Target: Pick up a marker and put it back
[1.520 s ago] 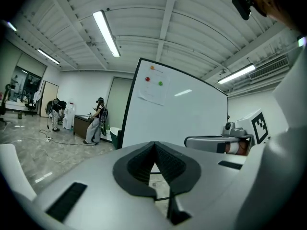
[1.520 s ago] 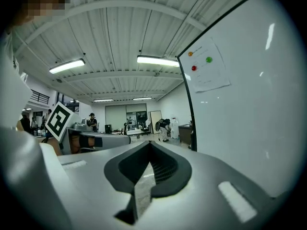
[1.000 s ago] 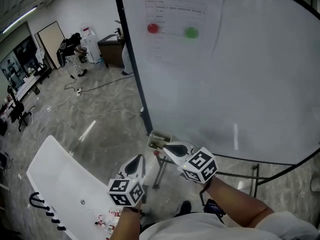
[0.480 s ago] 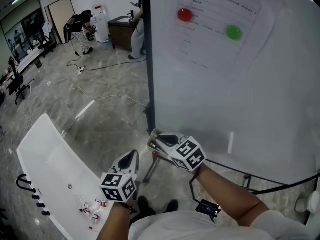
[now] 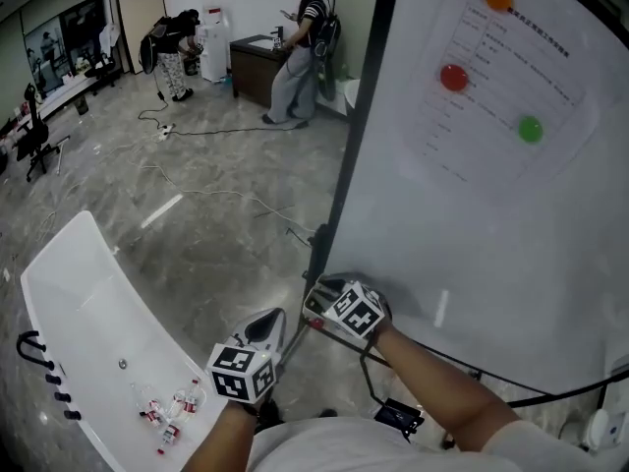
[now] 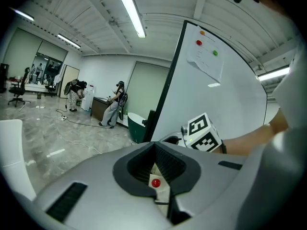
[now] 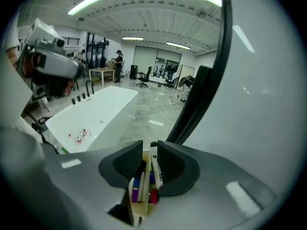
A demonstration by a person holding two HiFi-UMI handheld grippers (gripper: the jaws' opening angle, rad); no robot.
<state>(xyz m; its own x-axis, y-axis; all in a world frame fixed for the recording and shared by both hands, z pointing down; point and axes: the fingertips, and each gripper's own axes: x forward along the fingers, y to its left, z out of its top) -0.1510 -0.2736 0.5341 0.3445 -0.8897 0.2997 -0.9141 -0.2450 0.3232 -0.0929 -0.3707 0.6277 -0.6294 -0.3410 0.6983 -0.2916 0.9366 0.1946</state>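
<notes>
My right gripper [image 7: 150, 146] is at the lower left corner of the whiteboard [image 5: 491, 224], over a pale marker holder [image 7: 137, 212]. Its jaws are opening. A white marker with a black cap [image 7: 156, 170] stands between them, leaning by the right jaw, and the pads do not press on it. Several more markers, blue [image 7: 136, 182], purple and red, stand in the holder. In the head view the right gripper [image 5: 322, 301] is at the board's corner. The left gripper [image 5: 267, 324] hangs just left of it, shut with nothing held. In its own view, the left gripper's [image 6: 154, 145] tips meet.
The whiteboard's black frame post [image 5: 344, 185] runs up beside the grippers; papers and round magnets [image 5: 454, 77] are fixed on the board. A long white table [image 5: 88, 303] with small items [image 5: 162, 411] stands at the left. Two people [image 5: 305, 47] stand far back, and cables lie on the floor.
The head view has swung, so the whiteboard now fills the right and more floor shows. Both grippers stay by the board's lower corner.
</notes>
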